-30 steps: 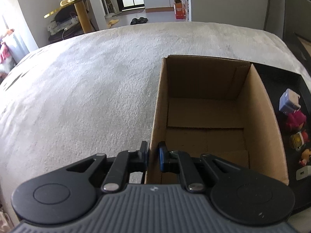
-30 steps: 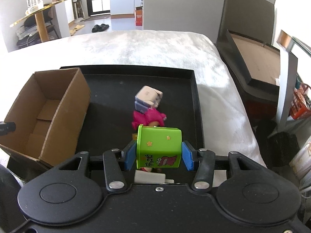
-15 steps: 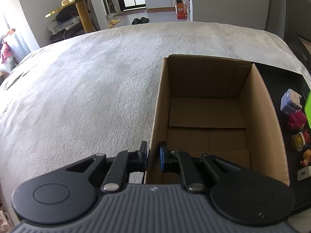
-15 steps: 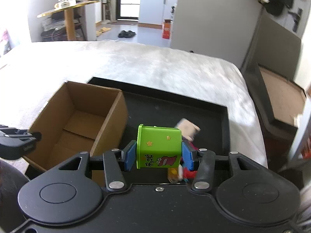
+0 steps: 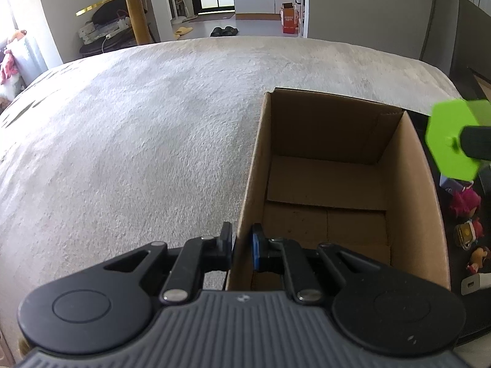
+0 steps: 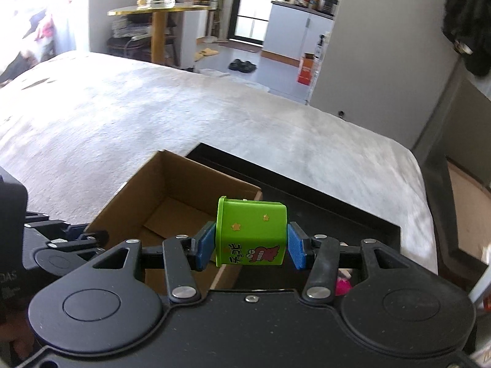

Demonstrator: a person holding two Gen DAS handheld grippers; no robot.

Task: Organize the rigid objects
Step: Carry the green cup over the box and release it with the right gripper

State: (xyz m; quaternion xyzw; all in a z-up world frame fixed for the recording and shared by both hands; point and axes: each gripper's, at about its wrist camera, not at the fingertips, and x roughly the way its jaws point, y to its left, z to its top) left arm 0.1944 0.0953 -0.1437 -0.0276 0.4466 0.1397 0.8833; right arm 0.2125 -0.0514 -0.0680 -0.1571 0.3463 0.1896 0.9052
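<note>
An open cardboard box point(image 5: 408, 190) point(image 6: 147, 196) stands empty on the pale carpeted surface, beside a black tray point(image 6: 322, 196). My left gripper point(image 5: 241, 247) is shut on the box's near-left wall, one pad outside and one inside. My right gripper point(image 6: 251, 245) is shut on a green toy container point(image 6: 251, 230) with stars and a cartoon print. It hangs in the air above the box's right wall. In the left wrist view the same green container point(image 5: 451, 141) shows at the right edge, over the box's far right corner.
Several small toys lie on the black tray right of the box: a pink-haired figure point(image 5: 465, 204), a yellow-and-red one point(image 5: 469, 233) and a white charger point(image 5: 475, 283). A gold round table point(image 6: 159, 12) and shoes point(image 6: 242, 65) stand beyond the surface's far edge.
My right gripper has lifted the green container off the tray and carried it left, over the box's right wall. The left gripper has kept its hold on the box wall.
</note>
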